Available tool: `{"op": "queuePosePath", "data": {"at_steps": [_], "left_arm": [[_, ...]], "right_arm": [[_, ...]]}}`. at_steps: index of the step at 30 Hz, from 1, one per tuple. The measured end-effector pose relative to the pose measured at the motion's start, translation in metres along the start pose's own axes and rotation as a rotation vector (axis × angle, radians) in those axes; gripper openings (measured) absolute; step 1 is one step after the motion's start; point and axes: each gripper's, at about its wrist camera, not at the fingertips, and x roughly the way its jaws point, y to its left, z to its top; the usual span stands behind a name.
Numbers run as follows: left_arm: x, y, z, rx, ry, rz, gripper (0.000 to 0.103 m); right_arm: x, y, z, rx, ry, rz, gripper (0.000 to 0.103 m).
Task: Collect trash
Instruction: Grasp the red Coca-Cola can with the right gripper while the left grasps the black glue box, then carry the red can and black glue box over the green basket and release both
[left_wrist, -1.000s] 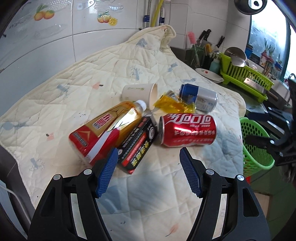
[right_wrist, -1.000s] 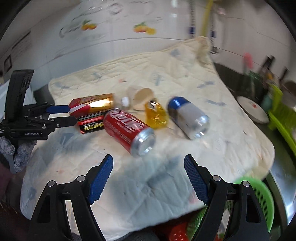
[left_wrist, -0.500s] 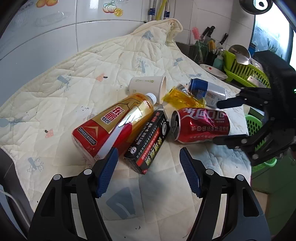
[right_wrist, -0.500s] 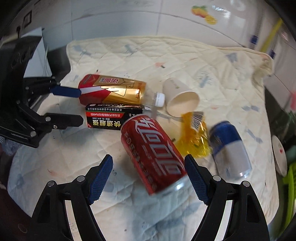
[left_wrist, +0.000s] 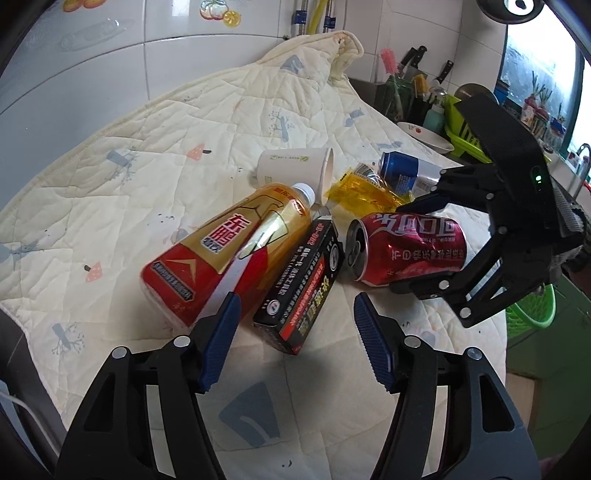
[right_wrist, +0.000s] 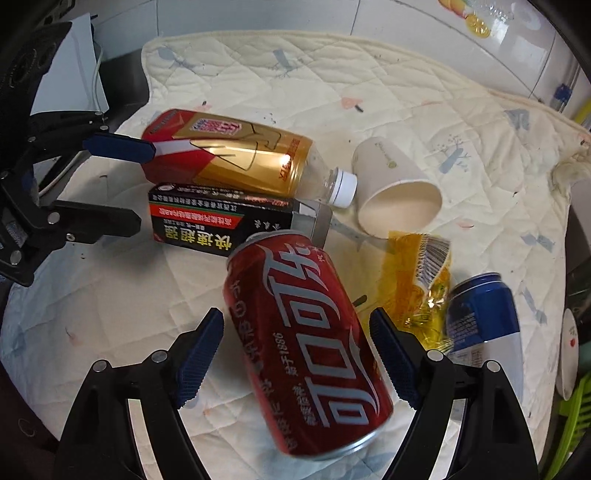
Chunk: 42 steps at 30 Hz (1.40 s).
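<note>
On the quilt (left_wrist: 184, 122), the trash lay in 1 loose cluster: a bottle (left_wrist: 236, 254), a black box (left_wrist: 301, 288), a red can (left_wrist: 406, 251), a paper cup (left_wrist: 291, 171), a yellow wrapper (left_wrist: 364, 192) and a blue can (left_wrist: 406, 171). None of it had been lifted.

A second before, the right gripper (right_wrist: 295, 354) had hung well back from the pile, aimed loosely over the red can (right_wrist: 306, 339). Since then it had swung in, rolled and dropped, so that its 2 fingers now straddled the can's body, 1 on each side. Its jaws stood wide apart with a visible gap to the can on both sides, so no grip had been made. From the left wrist camera the same gripper (left_wrist: 413, 247) bracketed the can's far end.

The left gripper (left_wrist: 295, 332) had barely moved. Its jaws had just been closing a little, yet stayed apart, and nothing sat between the pads; the box end lay just beyond them, the bottle touching the left finger's outer side.

The red can looked like the first pick, needing only a squeeze. A green basket (left_wrist: 532, 314) past the quilt's edge seemed the likely bin.
</note>
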Motion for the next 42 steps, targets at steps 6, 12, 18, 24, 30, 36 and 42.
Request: {"op": "queuePosePath", "data": {"at_steps": [6, 12, 18, 24, 30, 36, 42], "left_arm": [[0.012, -0.007, 0.007, 0.027, 0.015, -0.010, 0.060], [0.028, -0.010, 0.012, 0.058, 0.043, 0.010, 0.060], [0.044, -0.020, 0.012, 0.133, 0.064, 0.062, 0.060], [0.057, -0.031, 0.012, 0.219, 0.075, 0.101, 0.060], [0.068, -0.039, 0.010, 0.286, 0.102, 0.130, 0.058], [0.072, -0.033, 0.011, 0.237, 0.122, 0.122, 0.035], [0.067, -0.039, 0.009, 0.220, 0.108, 0.112, 0.018]], "right_arm": [[-0.001, -0.001, -0.012, 0.026, -0.018, -0.002, 0.069], [-0.018, -0.002, -0.030, 0.102, -0.047, -0.007, 0.062], [-0.041, -0.001, -0.050, 0.199, -0.095, -0.009, 0.062], [-0.067, 0.003, -0.073, 0.291, -0.139, 0.000, 0.062], [-0.084, 0.007, -0.092, 0.363, -0.169, 0.000, 0.062], [-0.091, 0.008, -0.111, 0.433, -0.185, -0.006, 0.062], [-0.097, 0.012, -0.128, 0.482, -0.198, -0.020, 0.062]]}}
